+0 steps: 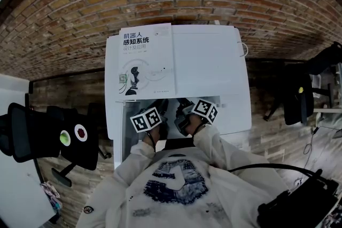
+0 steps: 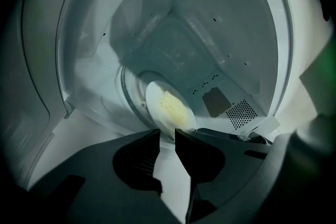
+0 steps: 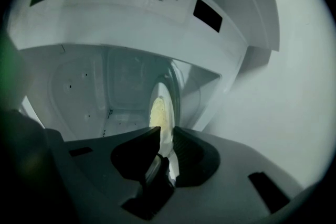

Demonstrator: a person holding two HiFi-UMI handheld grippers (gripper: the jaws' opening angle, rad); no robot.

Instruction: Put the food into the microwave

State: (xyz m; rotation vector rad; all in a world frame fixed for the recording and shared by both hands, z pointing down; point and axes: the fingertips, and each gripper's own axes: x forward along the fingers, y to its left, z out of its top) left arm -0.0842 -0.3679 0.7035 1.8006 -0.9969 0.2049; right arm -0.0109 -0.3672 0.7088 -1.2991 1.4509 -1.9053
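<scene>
Both arms reach forward, sleeves white, into the open white microwave [image 1: 214, 61], with a book [image 1: 145, 59] flat on top. The left gripper [image 2: 167, 134] has its dark ribbed jaws almost together, pinching the rim of a round white plate [image 2: 157, 99]. The right gripper [image 3: 167, 131] is clamped on the same plate's rim, seen edge-on. Pale yellow lumpy food [image 2: 176, 107] sits on the plate, inside the smooth glossy cavity.

One white box-shaped microwave oven [image 1: 214, 61], one white-covered paperback book [image 1: 145, 61], one round white plate [image 2: 153, 102], one pale yellow heap of food [image 2: 176, 108], two black plastic grippers, left gripper [image 2: 167, 136] and right gripper [image 3: 165, 135], two black office chairs [image 1: 32, 133].
</scene>
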